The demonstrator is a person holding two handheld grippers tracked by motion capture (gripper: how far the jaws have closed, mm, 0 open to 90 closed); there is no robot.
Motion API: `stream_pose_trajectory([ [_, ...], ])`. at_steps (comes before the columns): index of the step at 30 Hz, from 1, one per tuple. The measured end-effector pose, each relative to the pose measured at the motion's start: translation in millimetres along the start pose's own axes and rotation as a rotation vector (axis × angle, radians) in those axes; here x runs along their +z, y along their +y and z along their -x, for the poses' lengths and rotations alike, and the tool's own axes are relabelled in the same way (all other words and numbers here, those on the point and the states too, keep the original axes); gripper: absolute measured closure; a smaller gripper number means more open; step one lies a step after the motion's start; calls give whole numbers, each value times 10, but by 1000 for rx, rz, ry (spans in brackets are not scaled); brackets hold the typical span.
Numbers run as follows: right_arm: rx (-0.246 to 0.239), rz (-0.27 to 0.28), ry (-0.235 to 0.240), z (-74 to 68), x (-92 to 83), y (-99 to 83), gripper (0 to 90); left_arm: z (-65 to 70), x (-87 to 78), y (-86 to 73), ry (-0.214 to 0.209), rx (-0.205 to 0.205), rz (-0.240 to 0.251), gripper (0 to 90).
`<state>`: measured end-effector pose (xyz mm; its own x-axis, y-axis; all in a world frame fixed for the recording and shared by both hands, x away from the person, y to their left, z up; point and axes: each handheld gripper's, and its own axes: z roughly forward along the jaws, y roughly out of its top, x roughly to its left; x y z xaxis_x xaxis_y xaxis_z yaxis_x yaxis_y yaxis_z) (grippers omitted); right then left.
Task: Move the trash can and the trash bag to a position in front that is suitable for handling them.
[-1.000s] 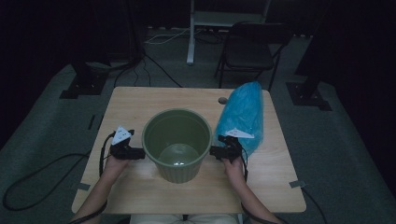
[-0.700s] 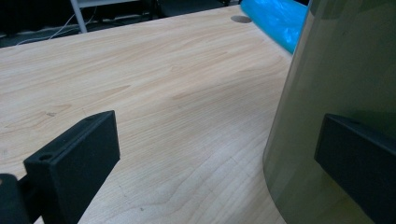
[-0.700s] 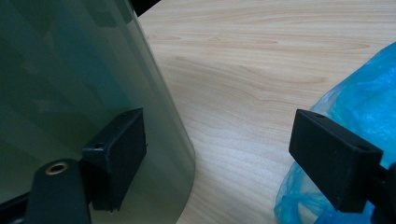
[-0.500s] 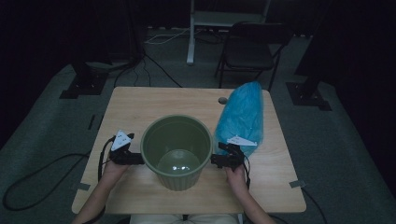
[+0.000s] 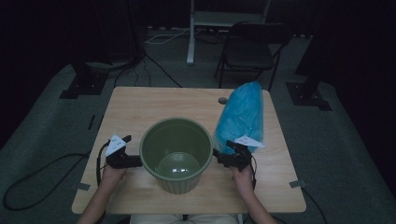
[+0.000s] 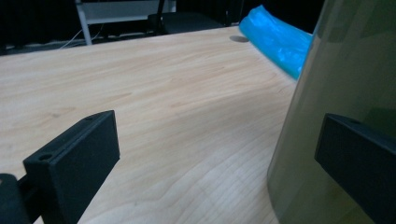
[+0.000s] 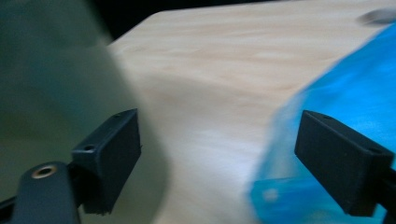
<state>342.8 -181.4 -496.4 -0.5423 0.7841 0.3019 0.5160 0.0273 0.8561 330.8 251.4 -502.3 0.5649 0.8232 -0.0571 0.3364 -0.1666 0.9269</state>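
A green plastic bucket (image 5: 176, 154) stands upright near the table's front edge, nothing inside it. My left gripper (image 5: 135, 161) is at its left side, open, with its right jaw against the bucket wall (image 6: 336, 93). On the other side my right gripper (image 5: 217, 157) is open too, between the bucket (image 7: 51, 93) and a blue plastic bag (image 5: 240, 115). The bag (image 7: 345, 98) lies along the table's right side, and I see its far end, the bag (image 6: 275, 37), in the left gripper view.
The wooden table (image 5: 154, 105) has bare room behind the bucket. A small dark round hole (image 5: 222, 100) sits near its far edge. Beyond stand a folding chair (image 5: 250, 51) and a white post (image 5: 191, 28). Cables (image 5: 42, 172) trail on the floor at left.
Both hands and the bucket have come closer to the table's front edge, the grippers staying on either side of it. The blue bag has stayed in place.
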Motion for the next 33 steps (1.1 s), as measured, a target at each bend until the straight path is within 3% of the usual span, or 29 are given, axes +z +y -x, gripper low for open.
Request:
stream_pose_trajectory([
  [2,-27,-11,-43,110,-39,71,191,-16,-14,-60,-1,-6,-11,4],
  [4,-43,-11,-116,248,-77,133,191,-24,-27,-99,-10,-10,-15,4],
  [6,-47,-11,-129,326,-96,164,191,-28,-33,-117,-10,-11,-15,4],
  [7,-60,-43,-167,473,-112,227,190,-41,-43,-146,-21,-18,-12,4],
  [9,-63,-49,-190,539,-121,253,188,-45,-44,-160,-17,-15,-16,5],
  [10,-57,-35,-253,668,-149,286,116,-53,-47,-180,-28,-19,-15,4],
  [12,-43,-29,-291,791,-176,308,161,-51,-46,-202,-27,-16,-19,4],
  [14,-24,-60,-274,868,-181,321,173,-52,-47,-216,-33,-15,-17,4],
  [15,12,-87,-298,1010,-166,328,172,-53,-46,-243,-30,-9,-31,4],
  [16,12,-87,-298,1010,-166,328,172,-53,-46,-243,-30,-9,-31,4],
  [18,90,-74,-313,1182,-149,312,119,-58,-57,-290,-40,-22,-36,4],
  [20,117,-66,-309,1236,-147,301,117,-59,-69,-310,-42,-25,-34,4],
  [21,128,-82,-375,1328,-121,288,117,-62,-86,-340,-43,-30,-36,4],
  [29,167,-173,-461,1676,-49,180,143,-91,-150,-426,-48,-51,-47,4],
  [31,166,-193,-467,1700,-14,135,211,-91,-160,-428,-48,-50,-48,5],
  [33,154,-201,-472,1689,10,88,339,-99,-172,-432,-50,-62,-37,4],
])
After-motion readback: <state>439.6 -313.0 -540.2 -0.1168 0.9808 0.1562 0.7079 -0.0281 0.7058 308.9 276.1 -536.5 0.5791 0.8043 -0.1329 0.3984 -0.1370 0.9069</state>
